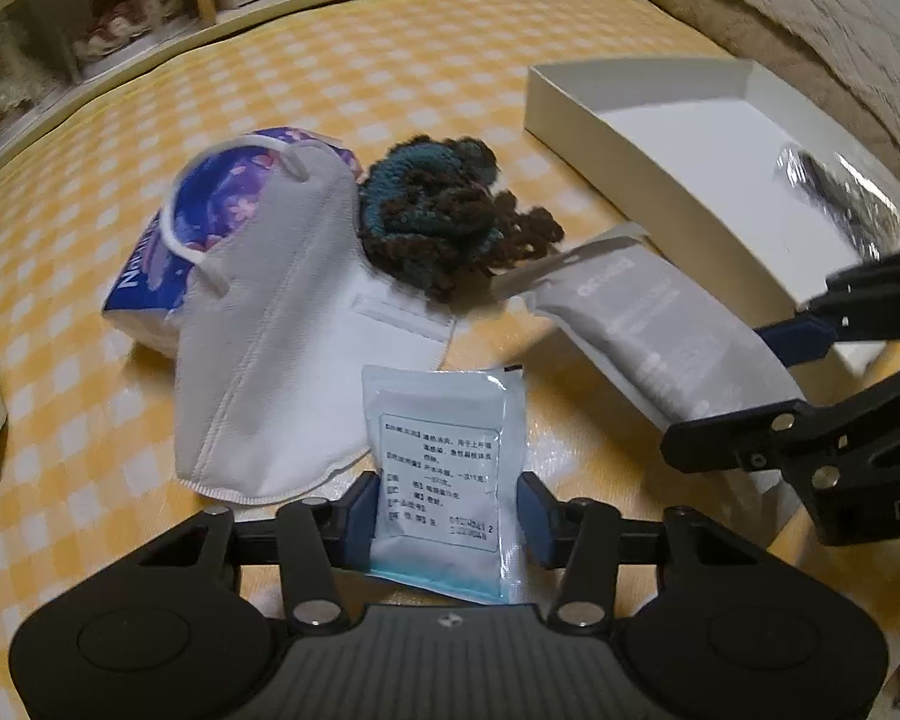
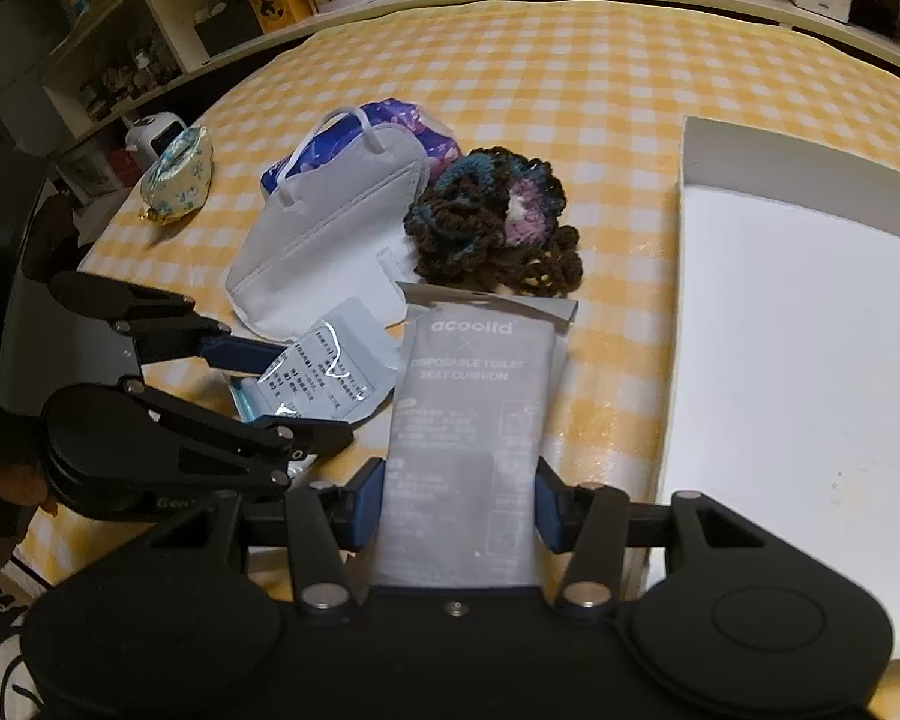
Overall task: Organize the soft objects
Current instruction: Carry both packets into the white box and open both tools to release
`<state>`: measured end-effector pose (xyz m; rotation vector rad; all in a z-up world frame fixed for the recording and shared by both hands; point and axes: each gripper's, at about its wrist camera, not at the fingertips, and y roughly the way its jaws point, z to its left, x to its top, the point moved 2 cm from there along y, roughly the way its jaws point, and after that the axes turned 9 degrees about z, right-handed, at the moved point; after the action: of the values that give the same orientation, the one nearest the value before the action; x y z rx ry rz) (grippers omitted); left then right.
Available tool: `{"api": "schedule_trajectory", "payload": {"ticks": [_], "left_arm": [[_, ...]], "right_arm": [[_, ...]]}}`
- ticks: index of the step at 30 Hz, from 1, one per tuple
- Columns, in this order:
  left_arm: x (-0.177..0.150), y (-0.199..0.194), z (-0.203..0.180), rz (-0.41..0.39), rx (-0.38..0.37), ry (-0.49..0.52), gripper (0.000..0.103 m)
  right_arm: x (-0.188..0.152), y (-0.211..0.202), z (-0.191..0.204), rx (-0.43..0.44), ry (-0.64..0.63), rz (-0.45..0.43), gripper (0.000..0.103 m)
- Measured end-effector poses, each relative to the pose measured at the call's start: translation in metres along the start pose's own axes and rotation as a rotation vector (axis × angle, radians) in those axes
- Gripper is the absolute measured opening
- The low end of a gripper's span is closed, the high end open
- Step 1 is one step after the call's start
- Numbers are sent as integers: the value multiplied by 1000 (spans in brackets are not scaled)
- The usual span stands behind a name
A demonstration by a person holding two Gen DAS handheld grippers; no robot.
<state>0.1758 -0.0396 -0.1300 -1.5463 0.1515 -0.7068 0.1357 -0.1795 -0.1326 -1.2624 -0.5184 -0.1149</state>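
Observation:
My left gripper (image 1: 447, 516) is shut on a pale blue medicine sachet (image 1: 444, 468), held just above the checked tablecloth; the sachet also shows in the right wrist view (image 2: 324, 369). My right gripper (image 2: 459, 501) is shut on a grey toilet seat cushion packet (image 2: 471, 420), also seen in the left wrist view (image 1: 660, 324). Ahead lie a white face mask (image 1: 270, 336) (image 2: 330, 234), a purple tissue pack (image 1: 210, 204) under it, and a dark crocheted scrunchie (image 1: 450, 216) (image 2: 492, 222). An open white box (image 1: 660, 162) (image 2: 798, 360) sits to the right.
A silver foil pack (image 1: 834, 192) lies in the box's far end. A small floral pouch (image 2: 180, 171) sits at the table's left edge. Shelves with clutter (image 2: 240, 12) run behind the table. A beige fuzzy fabric (image 1: 810, 18) lies at the back right.

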Motion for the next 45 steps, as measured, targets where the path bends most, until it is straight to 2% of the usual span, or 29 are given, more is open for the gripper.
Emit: {"api": "schedule_trajectory", "payload": {"ticks": [2,5,11,20,32,37,45], "left_arm": [[-1,-3,2,-11,-2,-26,42],[-2,-11,7,-43,-18,-93,42],[-5,-40,7,-159,-43,-178,41],[-7,-74,20,-326,-48,-360,42],[-4,-114,-6,-492,-118,-417,42],[5,-121,-18,-513,-133,-406,42],[25,-123,-50,-521,-197,-395,42]], "right_arm": [[0,-2,-2,1,9,-10,51],[1,-8,-1,-7,7,-47,51],[8,-23,-2,-21,-4,-127,51],[15,-53,-10,-42,7,-256,51],[12,-107,-18,-40,-16,-401,51],[9,-125,-33,-59,-3,-420,51],[-1,-147,-71,-123,-6,-395,51]]}}
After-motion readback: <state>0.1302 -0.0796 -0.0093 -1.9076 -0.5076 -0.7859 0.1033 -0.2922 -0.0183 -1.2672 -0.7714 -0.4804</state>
